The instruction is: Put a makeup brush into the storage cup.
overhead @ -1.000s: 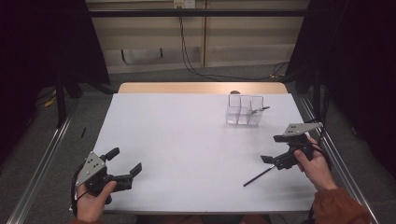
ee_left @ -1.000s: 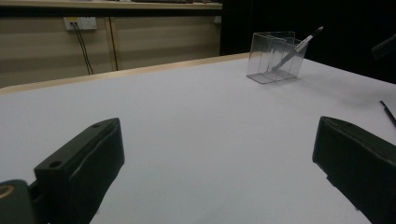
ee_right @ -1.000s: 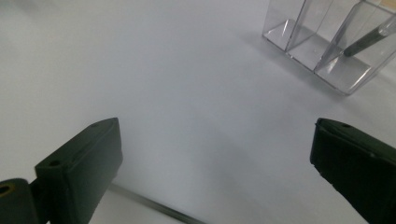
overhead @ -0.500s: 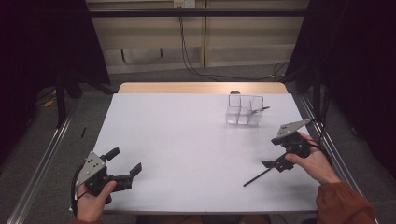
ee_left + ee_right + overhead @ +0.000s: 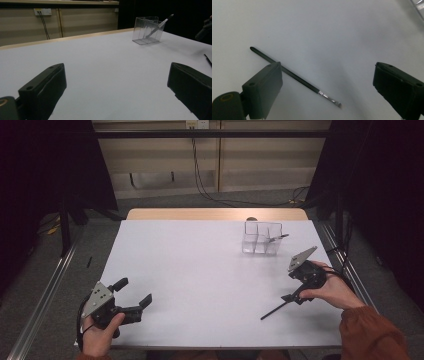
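Observation:
A thin black brush [image 5: 276,308] lies on the white table [image 5: 200,270] at the front right. My right gripper [image 5: 295,295] hangs tilted down over its near end, open. In the right gripper view the brush [image 5: 294,76] runs slantwise between the spread jaws of the right gripper [image 5: 327,66], its handle passing behind the left finger [image 5: 263,87]; whether it touches is unclear. A clear divided container [image 5: 262,238] stands at the back right with another brush [image 5: 275,239] leaning in it. My left gripper [image 5: 134,291] rests open at the front left, holding nothing.
The left gripper view looks across the bare table past the left gripper [image 5: 116,66] to the container [image 5: 147,33], with the brush [image 5: 160,24] sticking out of it. A wooden strip [image 5: 215,214] borders the table's far edge. Metal rails [image 5: 45,295] run along both sides.
My right gripper has shifted a little back and tipped its jaws down over the brush on the table. The left gripper has stayed where it was.

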Demonstrator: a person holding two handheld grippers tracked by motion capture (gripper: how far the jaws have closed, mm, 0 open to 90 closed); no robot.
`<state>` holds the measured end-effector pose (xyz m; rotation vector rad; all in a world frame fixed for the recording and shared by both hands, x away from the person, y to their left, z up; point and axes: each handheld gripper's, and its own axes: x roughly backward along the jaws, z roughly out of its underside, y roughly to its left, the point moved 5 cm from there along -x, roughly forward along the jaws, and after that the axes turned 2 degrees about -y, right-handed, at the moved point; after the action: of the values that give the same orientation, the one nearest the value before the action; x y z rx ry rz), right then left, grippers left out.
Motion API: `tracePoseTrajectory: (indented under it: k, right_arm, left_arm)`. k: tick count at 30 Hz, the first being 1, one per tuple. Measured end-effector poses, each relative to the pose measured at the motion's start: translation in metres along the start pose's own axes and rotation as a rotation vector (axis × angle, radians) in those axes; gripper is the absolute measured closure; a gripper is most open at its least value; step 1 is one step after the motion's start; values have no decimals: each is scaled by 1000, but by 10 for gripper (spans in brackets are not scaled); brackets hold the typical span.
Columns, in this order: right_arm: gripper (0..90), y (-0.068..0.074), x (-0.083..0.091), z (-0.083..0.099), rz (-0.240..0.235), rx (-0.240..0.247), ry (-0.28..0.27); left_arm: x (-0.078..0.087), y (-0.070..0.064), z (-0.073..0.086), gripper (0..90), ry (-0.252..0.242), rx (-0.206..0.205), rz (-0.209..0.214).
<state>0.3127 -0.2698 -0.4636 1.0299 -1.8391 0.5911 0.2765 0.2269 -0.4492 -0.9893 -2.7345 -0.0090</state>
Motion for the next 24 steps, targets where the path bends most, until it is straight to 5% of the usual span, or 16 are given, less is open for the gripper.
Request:
tracePoseTrajectory:
  k: [12,24]
  right_arm:
    - [133,7,-16,7,-33,62,150]
    - [321,6,-24,13,-52,119,202]
  left_arm:
    - [3,1,1,21,0,1,-9]
    - [3,1,1,21,-1,0,-7]
